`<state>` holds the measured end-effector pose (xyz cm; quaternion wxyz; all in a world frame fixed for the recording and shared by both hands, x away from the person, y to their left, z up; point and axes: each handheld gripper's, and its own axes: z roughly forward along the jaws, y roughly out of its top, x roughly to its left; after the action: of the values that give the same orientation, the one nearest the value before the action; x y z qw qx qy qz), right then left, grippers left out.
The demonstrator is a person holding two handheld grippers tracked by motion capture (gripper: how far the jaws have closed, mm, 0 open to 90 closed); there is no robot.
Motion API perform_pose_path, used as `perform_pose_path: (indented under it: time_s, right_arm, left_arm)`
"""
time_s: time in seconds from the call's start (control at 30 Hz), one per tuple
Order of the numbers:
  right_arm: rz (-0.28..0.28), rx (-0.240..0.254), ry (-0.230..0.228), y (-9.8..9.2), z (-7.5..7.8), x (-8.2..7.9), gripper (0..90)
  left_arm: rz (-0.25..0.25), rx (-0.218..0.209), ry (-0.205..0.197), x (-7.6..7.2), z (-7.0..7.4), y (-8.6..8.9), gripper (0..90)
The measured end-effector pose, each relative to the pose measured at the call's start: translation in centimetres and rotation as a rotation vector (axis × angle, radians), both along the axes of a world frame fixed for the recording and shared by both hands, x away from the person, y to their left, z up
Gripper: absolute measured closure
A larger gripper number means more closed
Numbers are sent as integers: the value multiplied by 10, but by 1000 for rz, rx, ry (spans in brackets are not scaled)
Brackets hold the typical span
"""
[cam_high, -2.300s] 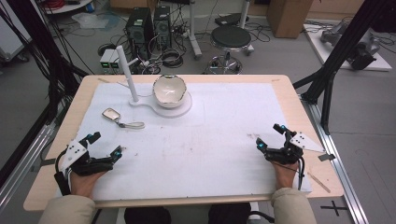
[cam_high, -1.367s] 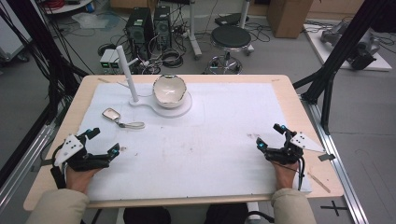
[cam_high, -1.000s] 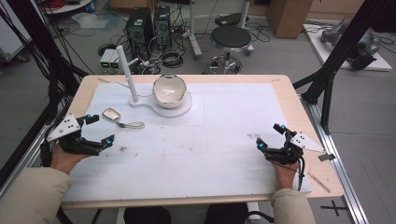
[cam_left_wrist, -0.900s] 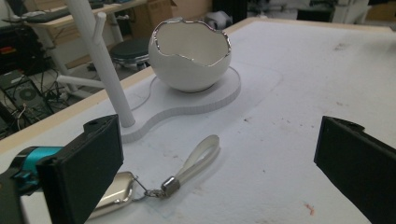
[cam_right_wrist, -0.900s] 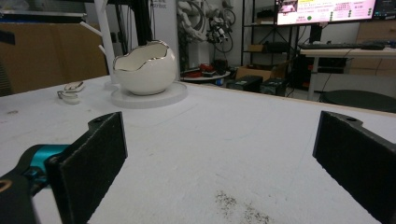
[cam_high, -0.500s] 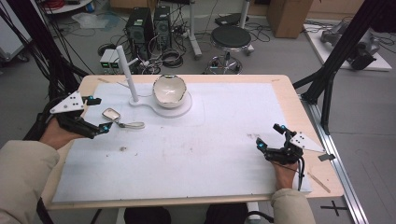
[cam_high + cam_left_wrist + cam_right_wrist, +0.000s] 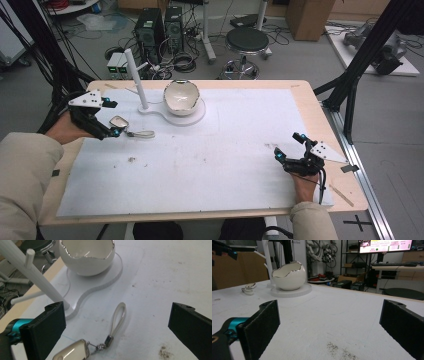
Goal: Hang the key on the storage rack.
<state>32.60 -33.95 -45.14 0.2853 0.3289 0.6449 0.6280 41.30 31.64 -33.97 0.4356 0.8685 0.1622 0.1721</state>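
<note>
Your left gripper [image 7: 111, 119] sits at the table's left edge with its flat black jaws spread wide, nothing between them. Just in front of it lies the keychain [image 7: 100, 345]: a glossy rounded tag, a small metal link and a soft pale loop strap, flat on the scuffed white mat [image 7: 240, 150]. Next over is the ribbed white post [image 7: 136, 77] on its curvy base, then the eggshell-shaped ceramic bowl [image 7: 181, 96] with a jagged silvery rim. Your right gripper [image 7: 291, 149] rests far right, jaws wide apart too, empty.
</note>
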Motion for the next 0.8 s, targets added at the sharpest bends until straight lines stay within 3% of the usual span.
perform_pose_path:
  time_s: [0.03, 0.07, 0.33, 0.37, 0.43, 0.47, 0.5, 0.53, 0.57, 0.7, 0.8]
  right_arm:
    - [0, 2, 7, 0, 0, -1, 20]
    - [3, 2, 8, 1, 0, -1, 20]
    - [-1, -3, 9, 1, 0, 0, 20]
    - [0, -3, 7, 1, 0, 0, 20]
    - [-1, -3, 10, 1, 0, 0, 20]
    - [-2, -3, 11, 1, 0, 0, 20]
    - [-2, -3, 11, 1, 0, 0, 20]
    - [-2, -3, 7, 1, 0, 0, 20]
    - [-3, -5, 6, 1, 0, 0, 20]
    - [-4, -3, 8, 1, 0, 0, 20]
    - [-4, -4, 8, 1, 0, 0, 20]
  left_arm:
    - [-4, 10, 8, 2, -1, 0, 17]
    - [-17, 59, 29, 5, -4, -3, 17]
    - [-65, 120, 83, 17, -7, -16, 17]
    - [-84, 152, 94, 21, -8, -18, 17]
    - [-99, 168, 106, 23, -8, -19, 17]
    - [-121, 204, 117, 26, -9, -22, 17]
    - [-121, 204, 117, 26, -9, -22, 17]
    - [-139, 252, 143, 29, -11, -25, 17]
    - [-150, 269, 151, 31, -11, -26, 18]
    - [-164, 270, 162, 36, -13, -25, 17]
    - [-156, 297, 189, 38, -19, -24, 18]
